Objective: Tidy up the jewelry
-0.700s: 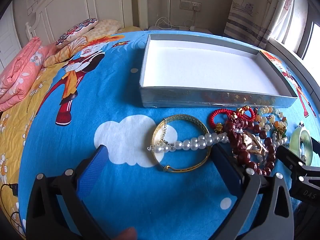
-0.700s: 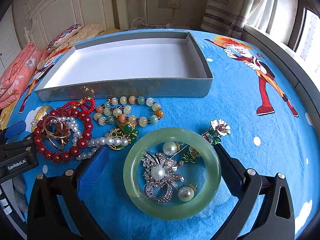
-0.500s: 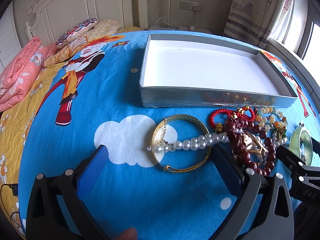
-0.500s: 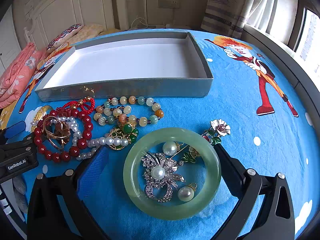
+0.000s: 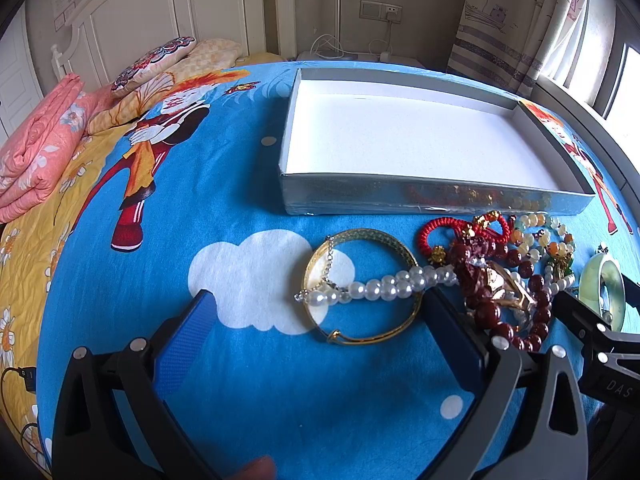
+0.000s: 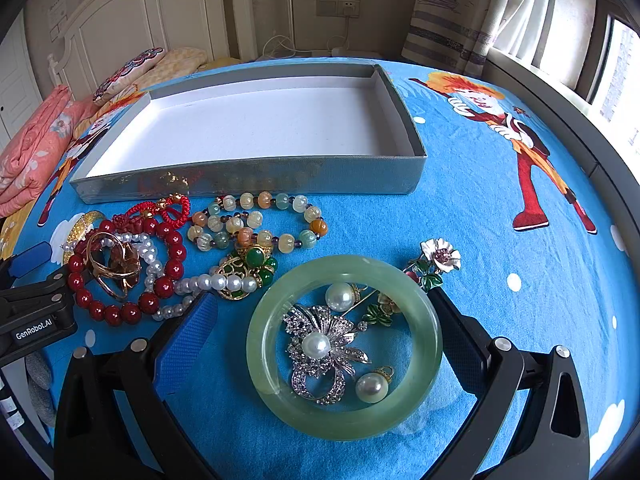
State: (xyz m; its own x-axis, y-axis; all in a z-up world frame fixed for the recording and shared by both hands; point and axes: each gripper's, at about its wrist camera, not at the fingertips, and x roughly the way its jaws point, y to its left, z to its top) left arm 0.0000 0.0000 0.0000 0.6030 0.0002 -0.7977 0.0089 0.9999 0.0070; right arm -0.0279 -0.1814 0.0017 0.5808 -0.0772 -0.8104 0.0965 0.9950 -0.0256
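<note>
A shallow grey box [image 5: 420, 199] [image 6: 248, 182] with a white floor lies empty on the blue bedspread. In front of it lies a heap of jewelry. My left gripper [image 5: 320, 308] is open, its fingers either side of a gold bangle [image 5: 404, 248] crossed by a pearl strand [image 5: 384, 288]; dark red beads [image 5: 492, 312] lie just right. My right gripper [image 6: 324, 308] is open around a pale green jade bangle [image 6: 344, 420], which rings a rhinestone brooch [image 6: 320, 344] and pearl earrings [image 6: 372, 386]. Red beads [image 6: 168, 252] and a multicoloured bead bracelet [image 6: 256, 220] lie further left.
A flower brooch [image 6: 440, 258] lies right of the jade bangle. Folded pink bedding [image 5: 36, 148] and pillows [image 5: 160, 60] sit at the far left by the headboard. A curtain [image 5: 520, 20] and window are at the right. The other gripper's black body [image 6: 32, 316] shows at the left edge.
</note>
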